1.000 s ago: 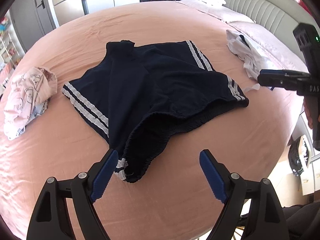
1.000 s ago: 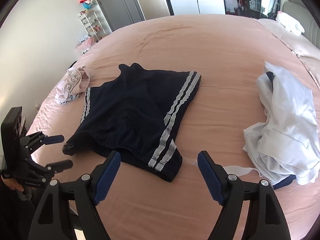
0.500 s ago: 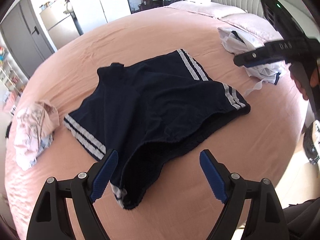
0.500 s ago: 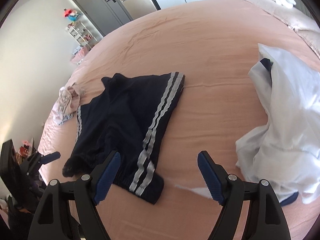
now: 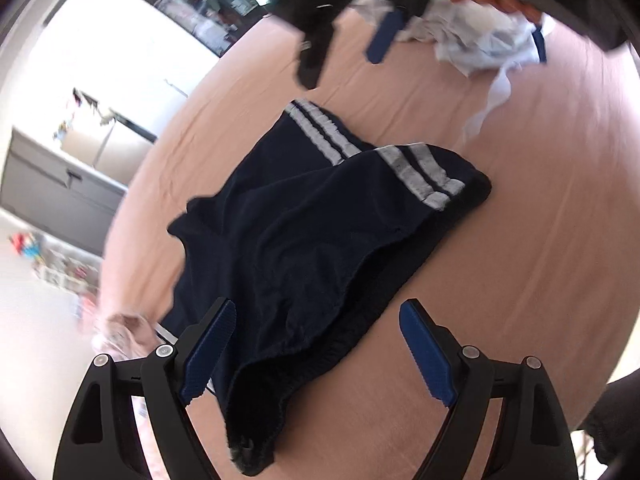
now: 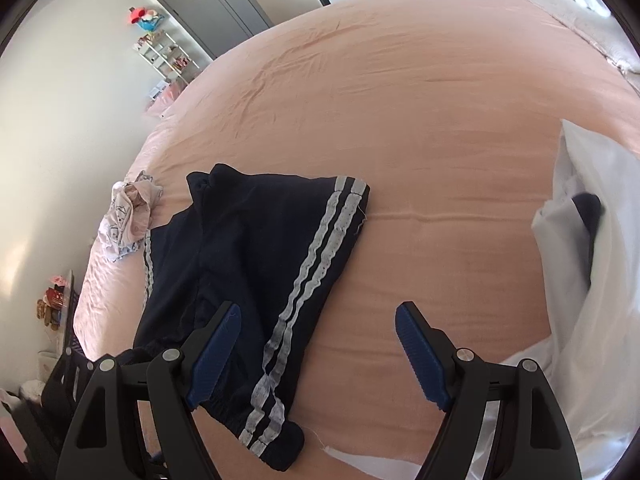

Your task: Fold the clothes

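Observation:
Navy shorts (image 5: pixel 304 240) with white side stripes lie spread and rumpled on the pink bed, also seen in the right wrist view (image 6: pixel 240 264). My left gripper (image 5: pixel 320 354) is open and empty, low over the elastic waistband end. My right gripper (image 6: pixel 320 354) is open and empty, over the striped side near the waistband corner; it also shows at the top of the left wrist view (image 5: pixel 384 40), which is blurred.
A white garment pile (image 6: pixel 592 280) lies to the right of the shorts, also in the left wrist view (image 5: pixel 480 40). A small pink printed garment (image 6: pixel 128 216) lies by the bed's left edge. Cabinets and shelves (image 6: pixel 168 56) stand beyond the pink bed (image 6: pixel 400 100).
Both grippers have moved closer and lower over the shorts. The left view has swung and tilted, and the right gripper now hangs at its top. Both stay open.

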`<state>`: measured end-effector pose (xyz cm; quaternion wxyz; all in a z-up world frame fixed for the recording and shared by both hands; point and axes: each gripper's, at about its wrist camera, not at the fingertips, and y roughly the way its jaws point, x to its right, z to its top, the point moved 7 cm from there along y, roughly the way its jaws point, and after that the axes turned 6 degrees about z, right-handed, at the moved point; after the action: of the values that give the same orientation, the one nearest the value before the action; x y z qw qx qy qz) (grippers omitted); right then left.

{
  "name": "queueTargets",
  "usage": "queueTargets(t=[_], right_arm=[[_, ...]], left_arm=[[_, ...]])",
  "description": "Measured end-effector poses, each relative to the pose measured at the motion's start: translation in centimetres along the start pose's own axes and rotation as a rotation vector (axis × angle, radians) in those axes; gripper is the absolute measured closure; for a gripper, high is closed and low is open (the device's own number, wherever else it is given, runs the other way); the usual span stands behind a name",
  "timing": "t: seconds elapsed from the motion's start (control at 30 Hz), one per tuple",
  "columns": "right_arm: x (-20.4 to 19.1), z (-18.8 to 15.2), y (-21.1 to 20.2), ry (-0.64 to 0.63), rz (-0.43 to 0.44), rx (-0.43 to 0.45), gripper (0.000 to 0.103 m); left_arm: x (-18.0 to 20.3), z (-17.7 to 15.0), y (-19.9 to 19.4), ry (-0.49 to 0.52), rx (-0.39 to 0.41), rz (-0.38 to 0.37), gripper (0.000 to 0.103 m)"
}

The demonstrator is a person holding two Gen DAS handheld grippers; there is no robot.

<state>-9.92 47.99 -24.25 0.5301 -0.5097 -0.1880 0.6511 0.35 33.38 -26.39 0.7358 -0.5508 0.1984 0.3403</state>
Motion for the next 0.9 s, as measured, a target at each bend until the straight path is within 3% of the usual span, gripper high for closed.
queueTargets(t=[0.13, 0.4, 0.57, 0.8, 0.9], right_arm=[[0.0, 0.8, 0.7, -0.037, -0.024, -0.029, 0.023], [0.3, 1.7, 1.5, -0.054, -0.009, -0.068, 0.023], [1.0, 2.3, 2.2, -0.043, -0.024, -0.091, 0.023], [1.5, 3.4, 0.7, -0.029, -0.036, -0.077, 0.023], [1.5, 4.1, 1.1, -0.039, -0.067, -0.117, 0.023]], left_arm=[[2.1, 2.3, -0.9, 0.116, 0.041, 0.096, 0.019], [5.3, 4.4, -0.5, 0.259, -0.053, 0.255, 0.019], [6.0, 5.5, -2.4, 0.198, -0.067, 0.151, 0.019], [7.5, 7.1, -1.1, 0.128, -0.126, 0.102, 0.019], [7.1, 7.4, -0.4, 0.079, -0.146, 0.106, 0.018]])
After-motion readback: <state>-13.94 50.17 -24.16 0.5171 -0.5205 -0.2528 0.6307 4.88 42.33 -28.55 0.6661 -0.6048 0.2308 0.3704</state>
